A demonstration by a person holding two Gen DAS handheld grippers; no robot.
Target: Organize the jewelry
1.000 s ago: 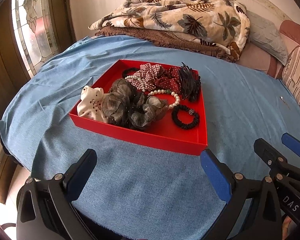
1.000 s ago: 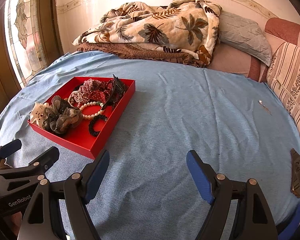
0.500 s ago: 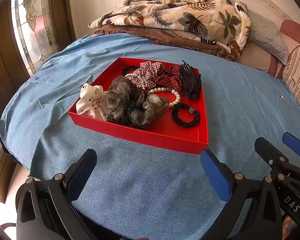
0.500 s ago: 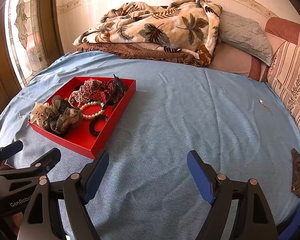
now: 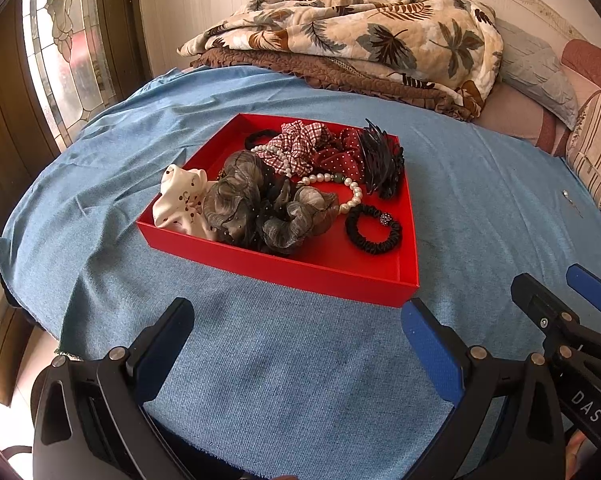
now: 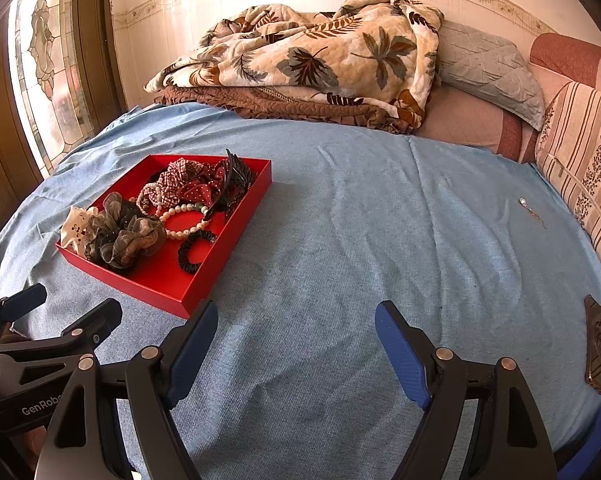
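Observation:
A red tray (image 5: 284, 268) (image 6: 216, 276) sits on the blue cloth. It holds a grey scrunchie (image 5: 260, 208), a white scrunchie (image 5: 178, 198), a checked scrunchie (image 5: 300, 146), a pearl bracelet (image 5: 348, 190), a black hair tie (image 5: 374, 230) and a black claw clip (image 5: 380, 160). My left gripper (image 5: 296, 344) is open and empty, just short of the tray's near wall. My right gripper (image 6: 296, 344) is open and empty over bare cloth, right of the tray. A small silver piece (image 6: 532, 212) lies far right on the cloth.
A folded leaf-print quilt (image 6: 320, 56) and pillows (image 6: 484, 68) lie at the back. A phone (image 6: 596, 344) lies at the cloth's right edge. A stained-glass window (image 5: 68, 52) is on the left. The cloth's edge drops off at the near left.
Both grippers have edged slightly forward toward the tray. Both stay open and empty. Nothing in the tray has moved.

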